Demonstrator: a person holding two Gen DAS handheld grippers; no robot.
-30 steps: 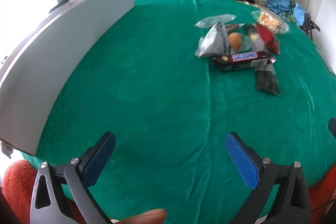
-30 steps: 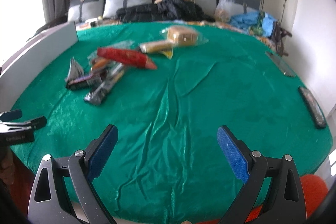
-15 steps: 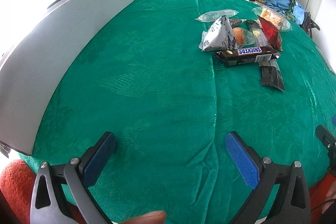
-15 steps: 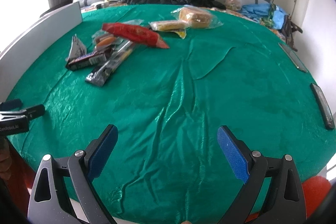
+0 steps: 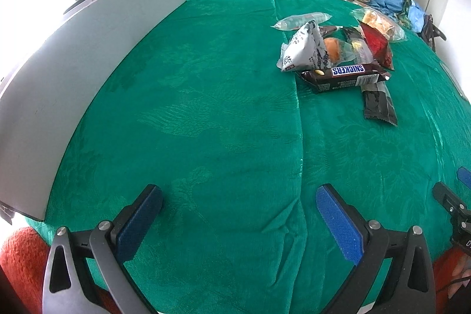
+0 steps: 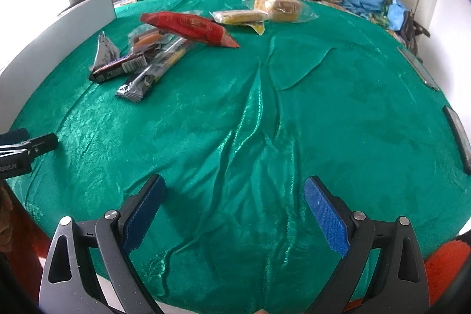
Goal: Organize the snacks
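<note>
Green-clothed table (image 6: 294,122); snack heap: Snickers bar (image 5: 344,75), red packet (image 6: 188,27), bagged bread (image 6: 278,6); grey board (image 5: 88,49) at edge.

Right claw (image 6: 232,196) gapes empty over green cloth (image 6: 294,122); red packet (image 6: 188,27) beyond.

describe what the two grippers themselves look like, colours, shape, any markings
Both look alike. The left gripper and right gripper each have two dark grey, angular fingers with triangular cut-outs and silver screw heads, tipped with textured blue pads. In the right wrist view, the left gripper's black body shows white lettering that is only partly readable. No cables or sleeves are visible.
</note>
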